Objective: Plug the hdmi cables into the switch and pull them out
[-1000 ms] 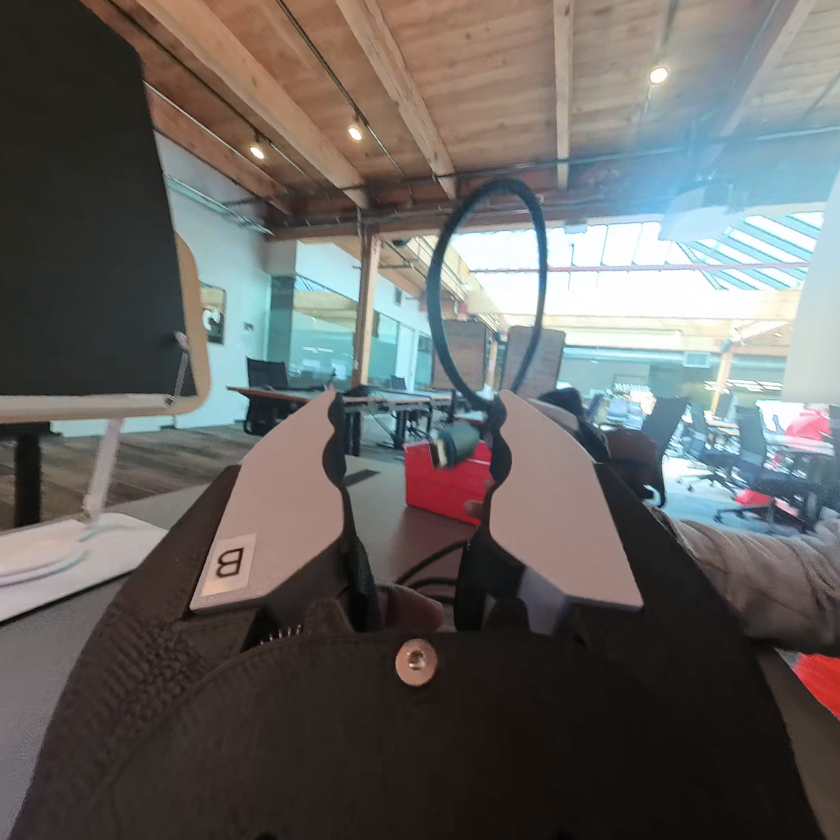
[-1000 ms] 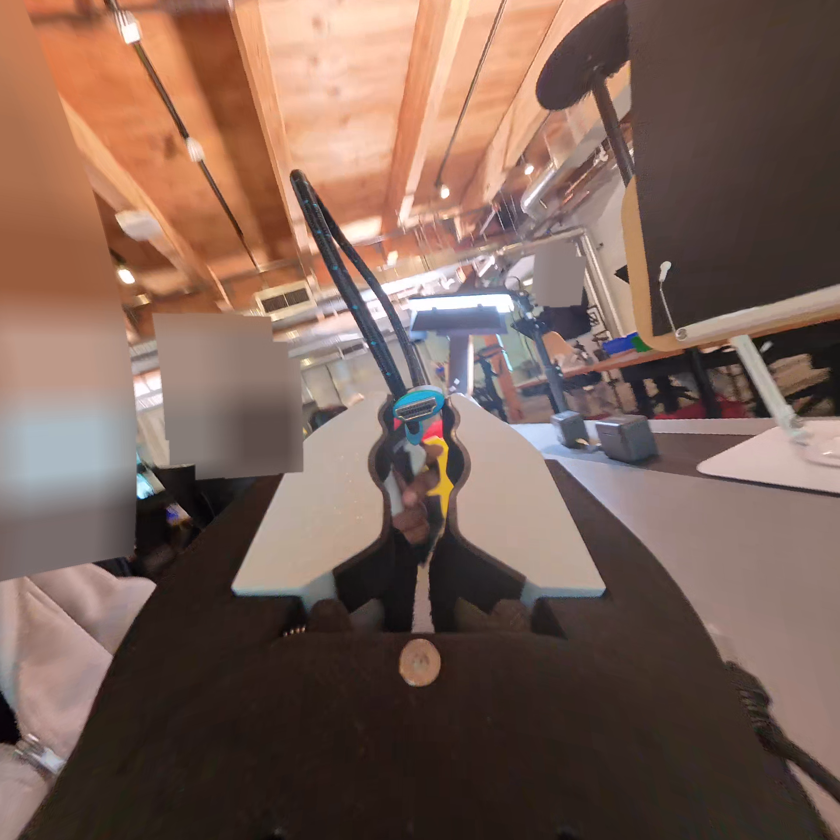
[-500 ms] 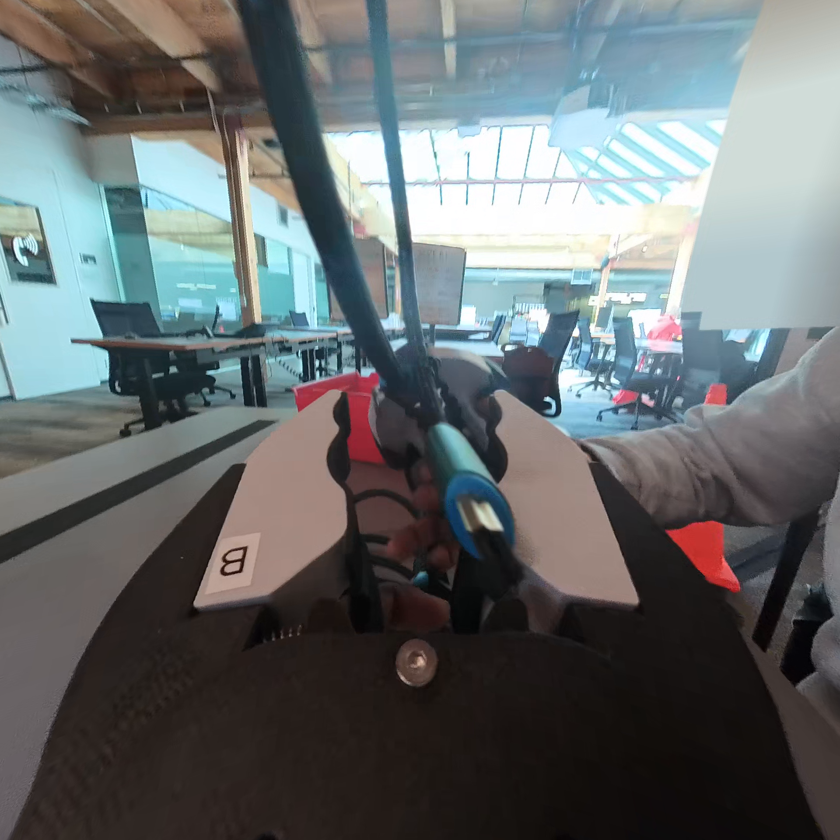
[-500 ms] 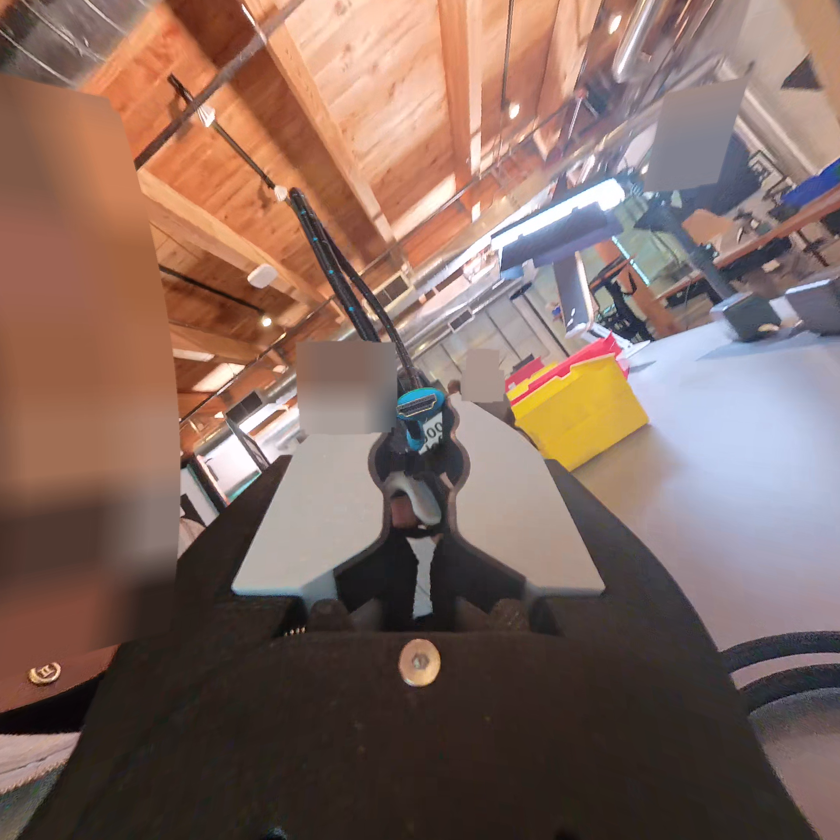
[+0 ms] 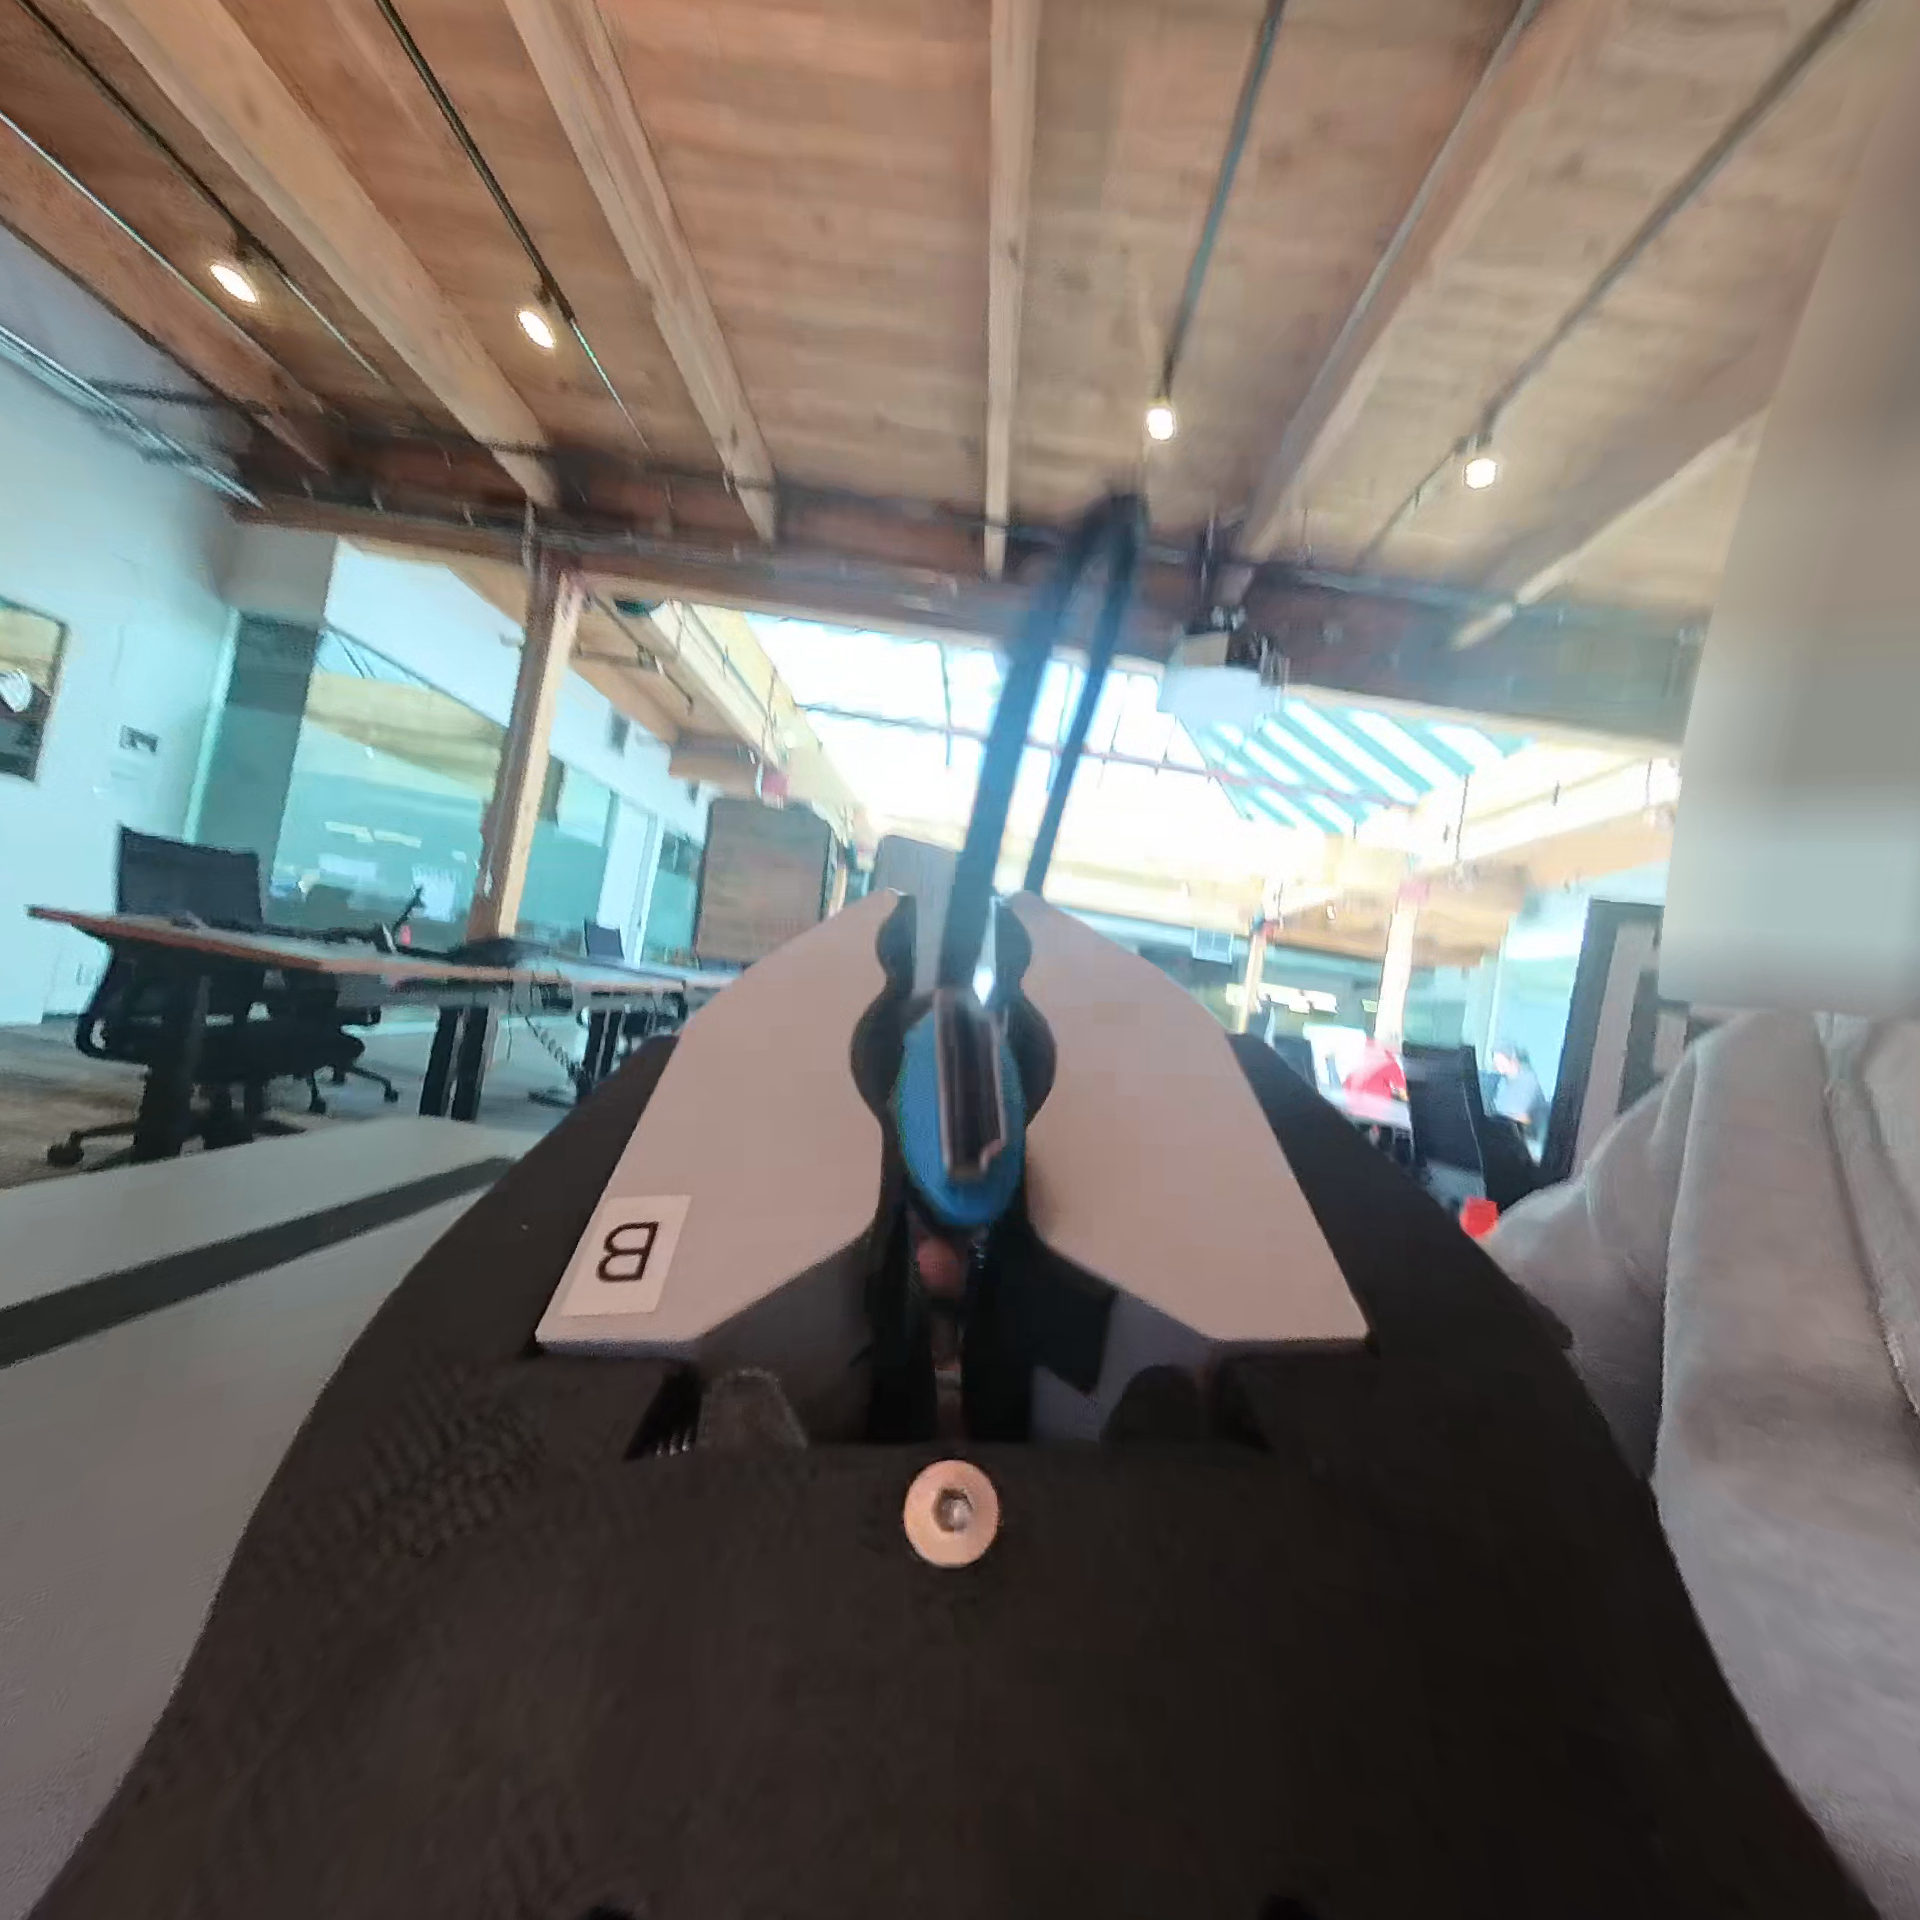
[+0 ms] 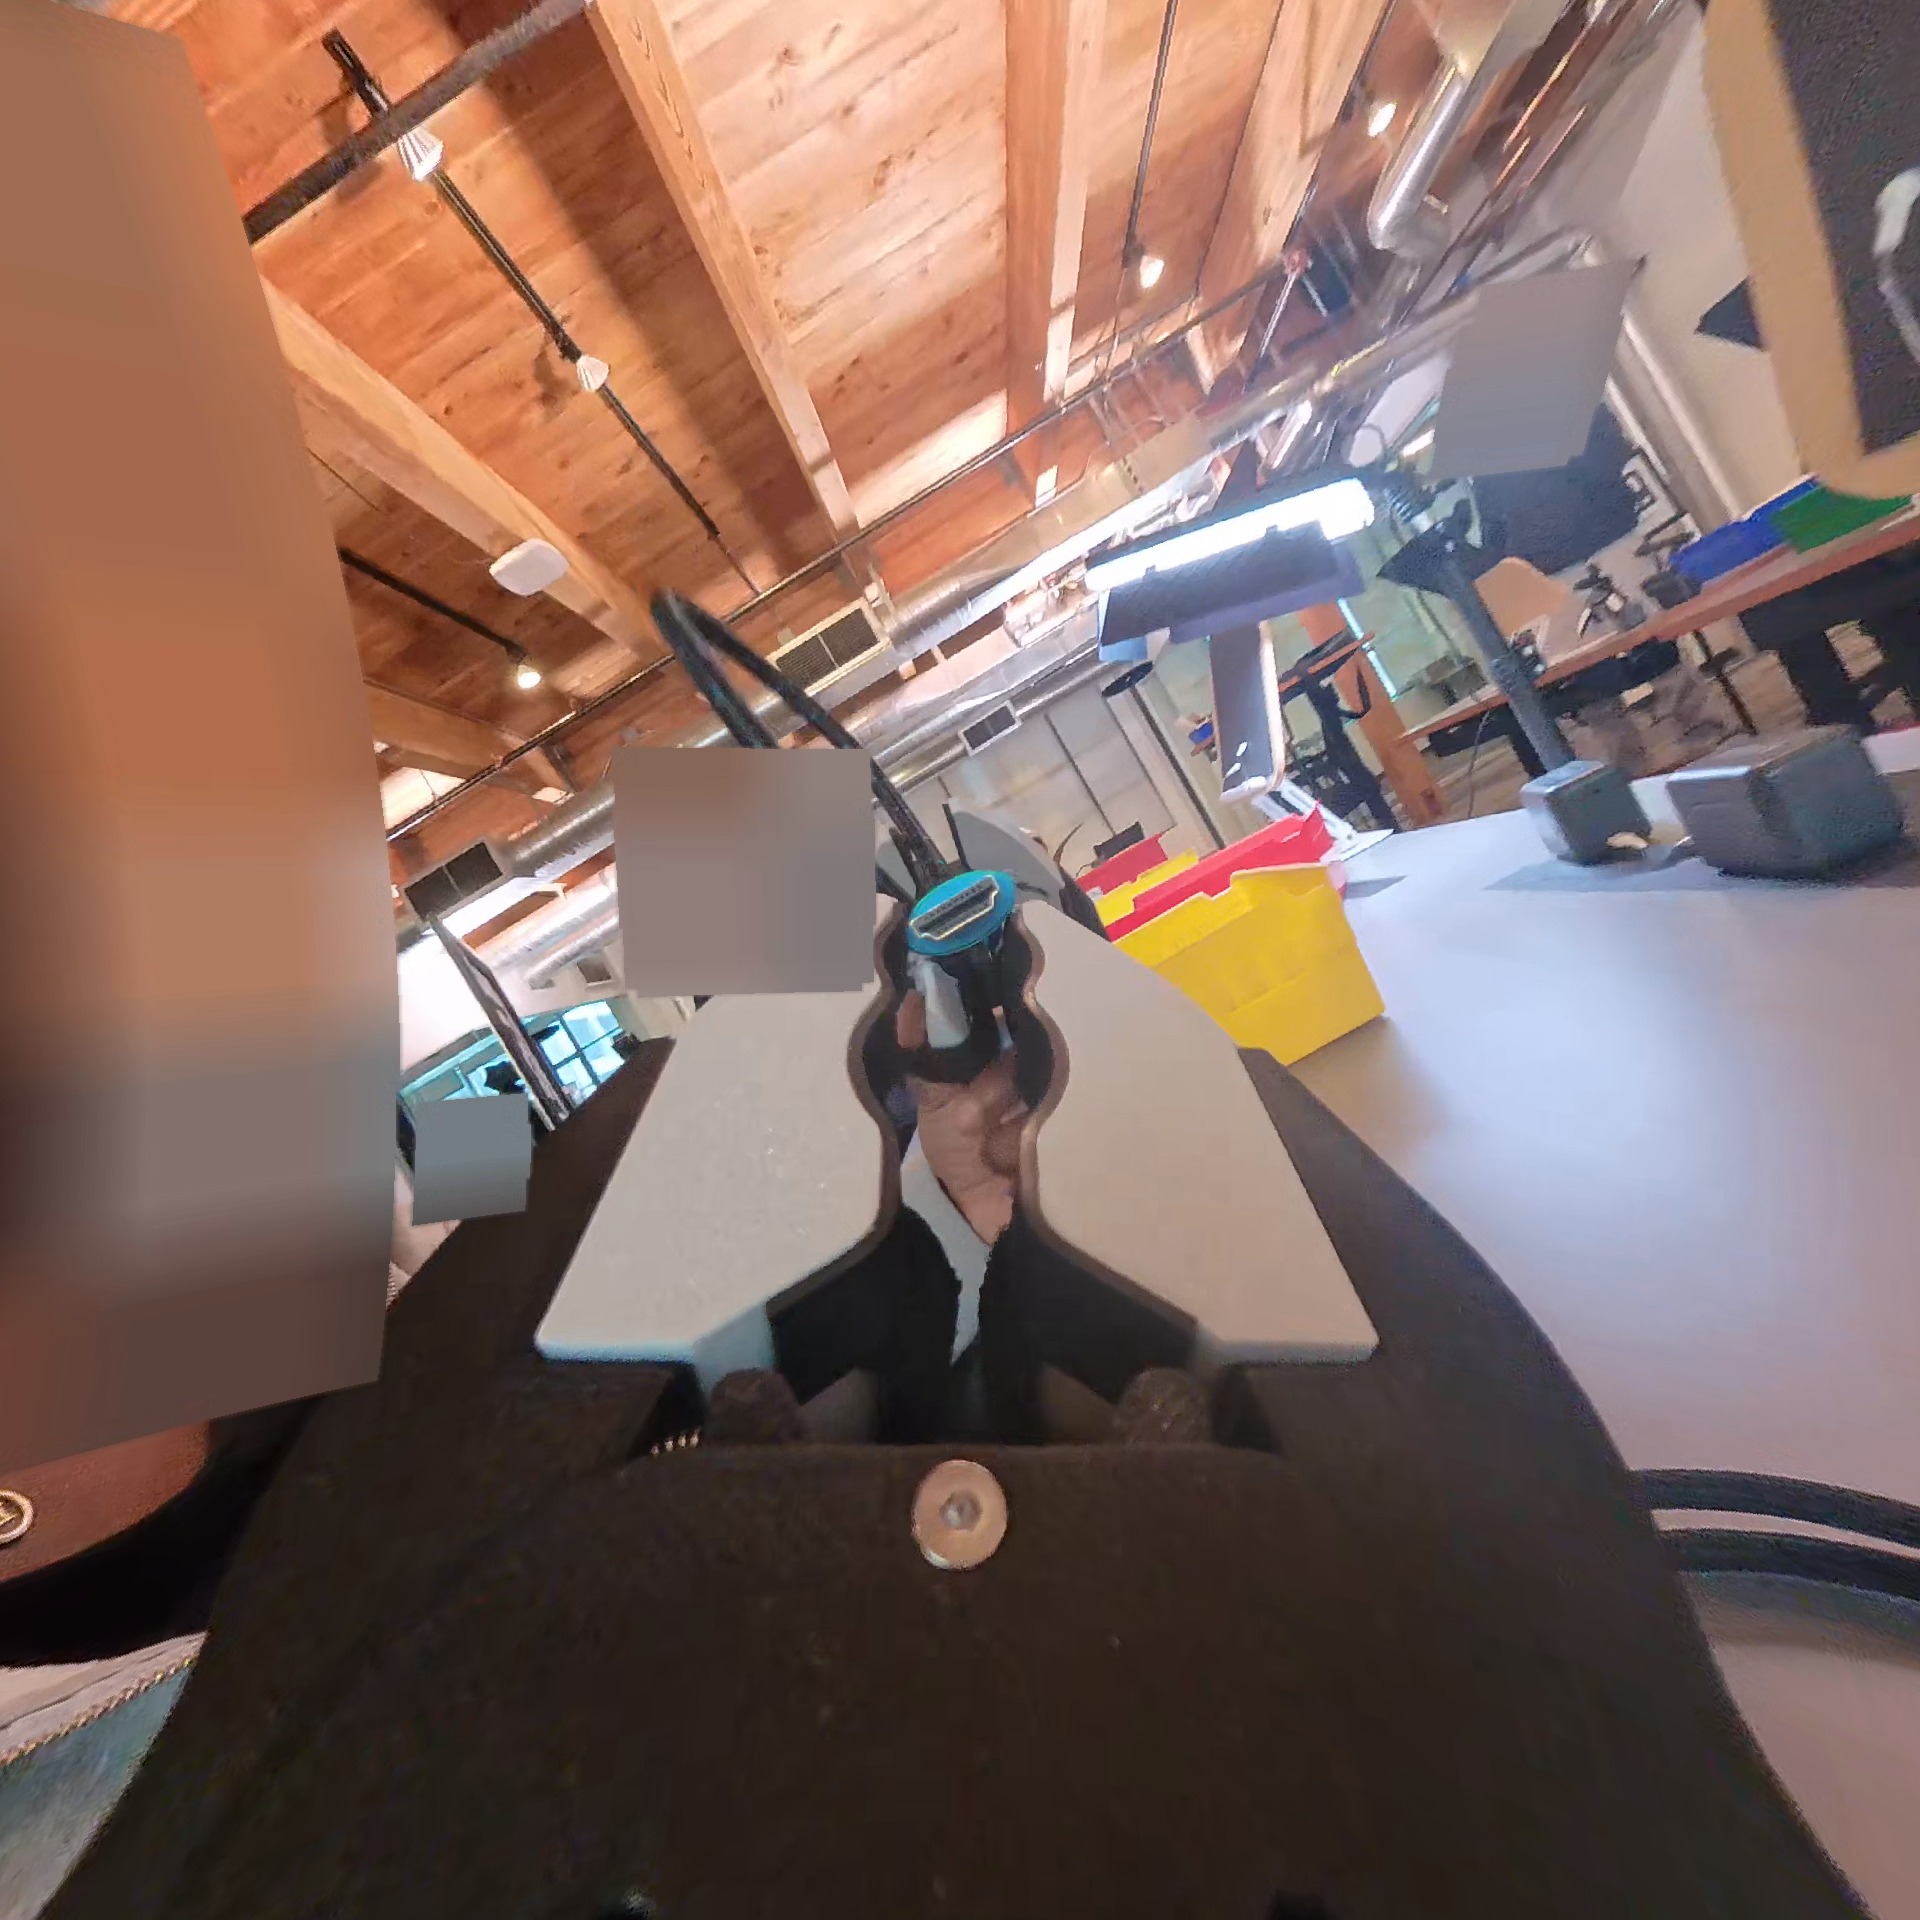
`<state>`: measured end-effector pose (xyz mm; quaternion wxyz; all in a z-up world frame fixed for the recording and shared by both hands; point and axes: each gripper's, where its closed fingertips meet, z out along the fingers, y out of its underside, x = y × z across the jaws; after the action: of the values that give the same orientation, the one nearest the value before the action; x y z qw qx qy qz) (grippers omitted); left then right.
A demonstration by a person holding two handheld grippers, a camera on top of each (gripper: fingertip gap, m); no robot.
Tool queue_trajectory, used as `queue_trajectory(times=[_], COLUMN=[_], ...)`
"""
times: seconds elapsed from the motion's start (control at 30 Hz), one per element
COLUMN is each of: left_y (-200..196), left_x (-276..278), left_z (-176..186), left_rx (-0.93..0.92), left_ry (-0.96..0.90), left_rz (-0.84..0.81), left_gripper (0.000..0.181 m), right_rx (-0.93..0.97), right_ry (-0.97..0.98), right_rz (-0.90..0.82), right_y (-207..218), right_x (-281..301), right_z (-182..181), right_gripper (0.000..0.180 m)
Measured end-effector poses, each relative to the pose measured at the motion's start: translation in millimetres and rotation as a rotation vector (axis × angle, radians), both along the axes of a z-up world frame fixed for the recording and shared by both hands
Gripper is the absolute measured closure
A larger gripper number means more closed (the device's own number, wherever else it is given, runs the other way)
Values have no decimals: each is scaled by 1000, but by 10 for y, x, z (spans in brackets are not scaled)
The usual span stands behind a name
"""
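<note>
HDMI plug [image 5: 961, 1117], blue-collared, sits clenched between the fingers of the left gripper [image 5: 954, 940], its metal mouth facing back toward the camera and its black cable [image 5: 1023, 748] rising up and away past the fingertips. So the plug's long axis runs along the fingers, but reversed, with the contacts toward the wrist. In the right wrist view, the right gripper [image 6: 961, 914] is closed on what looks like a second blue plug [image 6: 961, 907]; its mouth also faces the lens, though motion blur and the left gripper close behind it leave some doubt whether this is a second plug or the same one. Its cable [image 6: 769, 707] loops upward too. Both grippers are held up off the grey tabletop [image 6: 1558, 1039], tilted toward the ceiling. A yellow bin [image 6: 1257, 956] and a red bin [image 6: 1174, 862] stand toward the tabletop's far edge, grey boxes [image 6: 1787, 821] farther right. No switch shows in either view, so the coming move likely means turning a plug around to face its port.
</note>
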<state>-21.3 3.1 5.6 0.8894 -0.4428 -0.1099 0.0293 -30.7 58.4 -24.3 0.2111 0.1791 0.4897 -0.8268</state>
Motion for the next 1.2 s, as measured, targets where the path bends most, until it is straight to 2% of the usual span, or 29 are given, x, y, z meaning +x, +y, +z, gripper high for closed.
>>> queue_trajectory(times=[0.03,0.13,0.2,0.3,0.33,0.43,0.57,0.63,0.7,0.83,0.97,1.03,1.1,1.2], left_y=[-101,-137,-60,160,214,284,220,170,145,158,213,249,277,274], left_x=[-26,-22,16,57,70,122,113,125,118,132,151,171,197,199], left_z=[43,34,13,-152,-199,-251,-179,-121,-107,-115,-152,-172,-181,-172], left_rx=[21,-41,-44,-146,-178,-234,-190,-121,-101,-117,-131,-144,-151,-156], left_ry=[3,46,30,8,15,44,-2,-46,-59,-42,-49,-50,-45,-44], left_rz=[18,51,9,-53,-54,-61,-97,-162,-173,-166,-184,-198,-212,-211], left_gripper=[167,167,152,133,135,158,163,164,164,164,164,164,164,164], right_rx=[3,47,38,50,50,58,55,55,99,323,430,461,501,529], right_ry=[9,58,50,36,31,32,146,244,355,503,571,590,609,631], right_rz=[-10,-9,15,35,43,49,44,-21,-98,-49,-78,-56,-51,-82], right_y=[34,-2,-39,-82,-89,-95,-85,-76,-64,-153,-253,-302,-334,-322], right_x=[-28,7,60,90,97,106,158,147,152,303,308,342,354,323], right_z=[11,2,8,-32,-38,-38,22,63,76,-60,-235,-311,-375,-391], right_gripper=[163,163,163,165,166,165,160,133,126,126,130,137,155,157])
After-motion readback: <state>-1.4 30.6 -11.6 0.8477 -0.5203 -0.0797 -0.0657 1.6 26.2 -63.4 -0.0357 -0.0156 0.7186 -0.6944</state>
